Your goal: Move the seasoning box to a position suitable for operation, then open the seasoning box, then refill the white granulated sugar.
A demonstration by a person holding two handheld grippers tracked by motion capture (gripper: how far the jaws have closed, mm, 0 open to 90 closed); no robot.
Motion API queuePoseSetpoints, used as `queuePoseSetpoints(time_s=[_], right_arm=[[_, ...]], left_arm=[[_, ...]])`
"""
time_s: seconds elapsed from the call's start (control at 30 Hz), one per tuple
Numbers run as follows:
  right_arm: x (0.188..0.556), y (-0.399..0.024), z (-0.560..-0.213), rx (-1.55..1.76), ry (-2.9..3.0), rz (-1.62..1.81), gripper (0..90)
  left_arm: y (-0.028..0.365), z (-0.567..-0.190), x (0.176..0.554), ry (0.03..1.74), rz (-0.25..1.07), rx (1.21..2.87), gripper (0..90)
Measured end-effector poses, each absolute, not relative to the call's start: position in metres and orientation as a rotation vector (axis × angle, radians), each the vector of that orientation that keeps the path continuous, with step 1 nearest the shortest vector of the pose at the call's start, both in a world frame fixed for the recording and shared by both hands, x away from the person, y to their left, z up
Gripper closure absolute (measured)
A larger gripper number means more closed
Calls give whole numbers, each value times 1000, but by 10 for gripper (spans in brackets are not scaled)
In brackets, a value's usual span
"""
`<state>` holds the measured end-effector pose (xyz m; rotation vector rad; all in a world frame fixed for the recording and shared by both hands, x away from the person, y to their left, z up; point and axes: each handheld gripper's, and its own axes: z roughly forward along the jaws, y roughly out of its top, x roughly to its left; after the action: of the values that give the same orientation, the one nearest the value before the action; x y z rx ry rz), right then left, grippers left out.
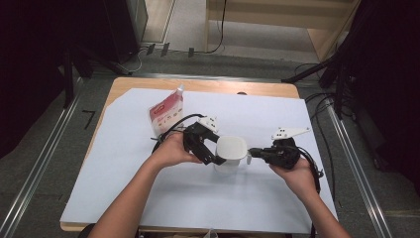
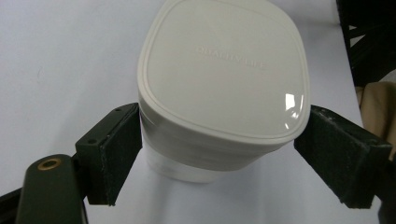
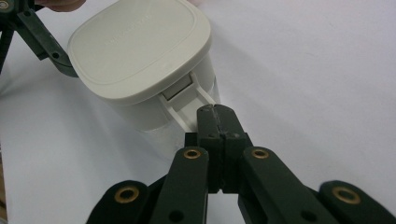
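A white container (image 1: pixel 231 148) with a rounded-square lid (image 2: pixel 224 70) stands at the middle of the table. My left gripper (image 1: pixel 218 149) reaches it from the left, and in the left gripper view its two pads (image 2: pixel 114 154) press on opposite sides just under the lid rim. My right gripper (image 1: pixel 251 153) comes in from the right with its jaws shut together. In the right gripper view its tips (image 3: pixel 215 109) lie against the lid's latch tab (image 3: pixel 184 100). Whether the tab is pinched I cannot tell.
A red-and-white pouch (image 1: pixel 167 114) stands behind my left hand at the back left. A large white sheet (image 1: pixel 148 198) covers most of the wooden table (image 1: pixel 198 85). Cables trail from both grippers.
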<state>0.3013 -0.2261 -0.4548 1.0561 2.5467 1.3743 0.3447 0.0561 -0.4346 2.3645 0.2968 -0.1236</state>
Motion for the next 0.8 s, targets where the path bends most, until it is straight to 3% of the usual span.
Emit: queuePoseSetpoints(time_s=[0.8], right_arm=[[299, -226, -456, 1048, 2535, 1368, 900]], left_arm=[[58, -433, 342, 329, -102, 2351, 192]])
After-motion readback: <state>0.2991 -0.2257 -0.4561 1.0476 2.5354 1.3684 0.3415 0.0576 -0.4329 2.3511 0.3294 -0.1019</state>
